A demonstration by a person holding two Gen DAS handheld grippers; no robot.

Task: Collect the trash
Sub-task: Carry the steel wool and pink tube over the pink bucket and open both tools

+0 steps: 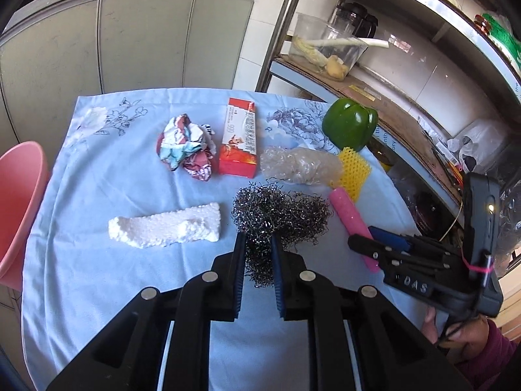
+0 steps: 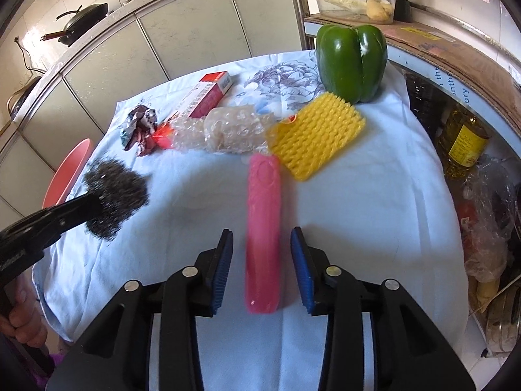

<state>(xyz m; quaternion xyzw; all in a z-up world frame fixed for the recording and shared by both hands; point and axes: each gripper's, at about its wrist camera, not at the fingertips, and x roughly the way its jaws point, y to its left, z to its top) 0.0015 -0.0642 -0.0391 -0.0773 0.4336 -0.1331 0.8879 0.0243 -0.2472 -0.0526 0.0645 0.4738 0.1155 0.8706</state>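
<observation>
My left gripper [image 1: 257, 244] is shut on a steel wool scourer [image 1: 280, 215], also in the right wrist view [image 2: 114, 195]. My right gripper [image 2: 260, 244] is open, its fingers on either side of the pink handle [image 2: 263, 228] of a yellow brush [image 2: 316, 135]; it shows in the left wrist view [image 1: 377, 241]. On the blue cloth lie crumpled paper [image 1: 187, 146], a red box [image 1: 239, 137], a bubble wrap wad [image 1: 299, 164] and a white foam piece [image 1: 166, 226].
A green pepper [image 1: 350, 123] stands at the table's far right corner. A pink basin [image 1: 16, 208] sits off the table's left edge. A metal shelf rack [image 1: 407, 104] with an oil bottle [image 2: 462, 140] and bags stands close on the right. Grey cabinets are behind.
</observation>
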